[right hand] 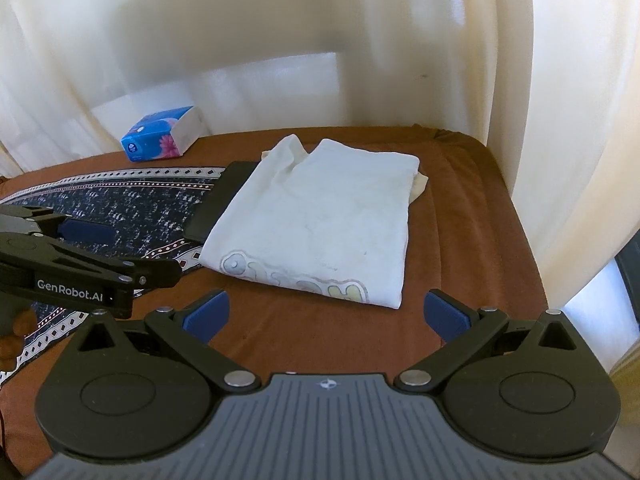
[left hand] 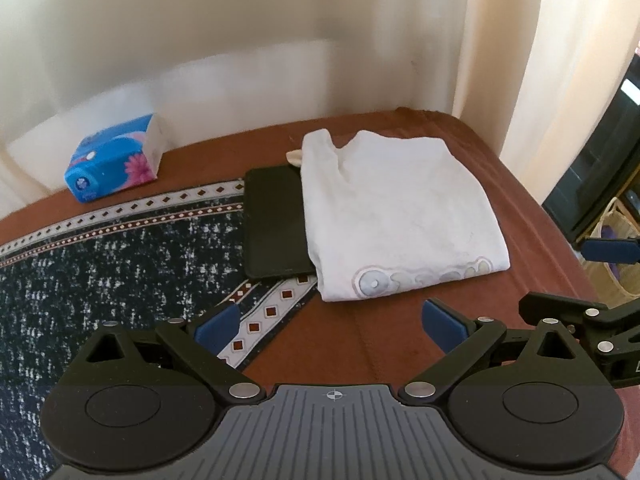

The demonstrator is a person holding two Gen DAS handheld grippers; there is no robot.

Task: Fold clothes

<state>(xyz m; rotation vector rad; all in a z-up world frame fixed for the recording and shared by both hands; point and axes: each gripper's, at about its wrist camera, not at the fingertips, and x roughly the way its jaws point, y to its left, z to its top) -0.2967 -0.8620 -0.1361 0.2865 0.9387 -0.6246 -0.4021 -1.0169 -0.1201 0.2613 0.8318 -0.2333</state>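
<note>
A white T-shirt lies folded into a rectangle on the brown cloth-covered table; a pale printed design shows along its near edge. It also shows in the right wrist view. It partly covers a flat black object on its left. My left gripper is open and empty, held back from the shirt's near edge. My right gripper is open and empty, just short of the shirt's near edge. The left gripper's body shows at the left of the right wrist view.
A blue tissue pack stands at the back left, near the cream curtain. A dark patterned cloth covers the table's left part. The table's right edge drops off beside the curtain. A wicker basket stands off to the right.
</note>
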